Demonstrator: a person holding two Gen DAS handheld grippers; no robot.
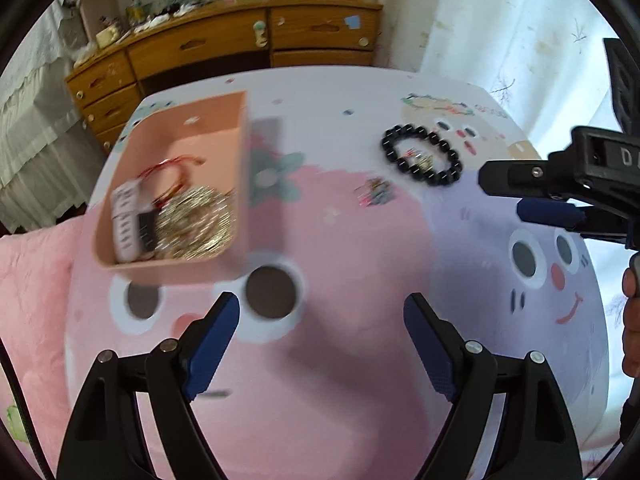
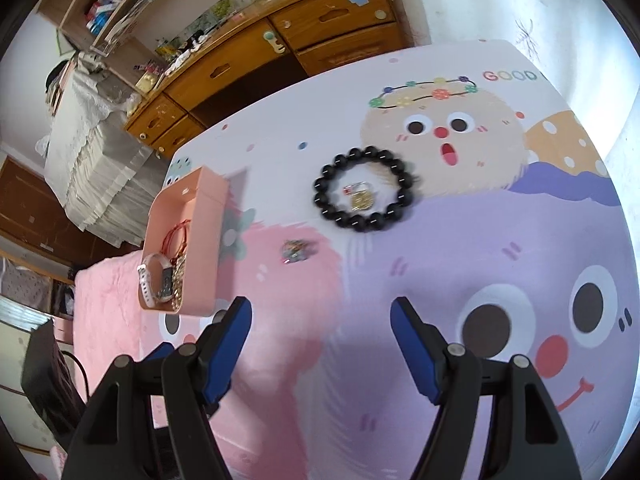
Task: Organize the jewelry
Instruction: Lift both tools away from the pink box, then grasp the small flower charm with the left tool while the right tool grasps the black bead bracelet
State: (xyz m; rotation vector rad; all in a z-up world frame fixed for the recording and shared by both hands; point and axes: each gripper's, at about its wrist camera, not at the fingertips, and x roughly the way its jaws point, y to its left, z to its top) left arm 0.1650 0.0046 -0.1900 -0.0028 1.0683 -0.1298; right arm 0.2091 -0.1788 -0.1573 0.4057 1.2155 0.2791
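Observation:
A pink box (image 1: 224, 132) (image 2: 208, 216) sits at the table's left; it holds a gold chain pile (image 1: 196, 222), a red cord bracelet (image 1: 168, 168) and a white watch (image 2: 150, 280). A black bead bracelet (image 1: 422, 156) (image 2: 362, 188) lies further right with a small gold piece (image 2: 362, 198) inside its ring. A small colourful trinket (image 1: 376, 194) (image 2: 294, 252) lies between box and bracelet. My left gripper (image 1: 322, 320) is open and empty above the table near the box. My right gripper (image 2: 322, 320) is open and empty; it also shows in the left wrist view (image 1: 528, 196) at the right edge.
The table has a cartoon-print cloth (image 2: 440, 260) in pink and lilac. A wooden dresser (image 1: 240, 48) with clutter on top stands behind the table. A pink blanket (image 1: 32, 280) lies to the left. White curtains (image 1: 500, 20) hang at the back right.

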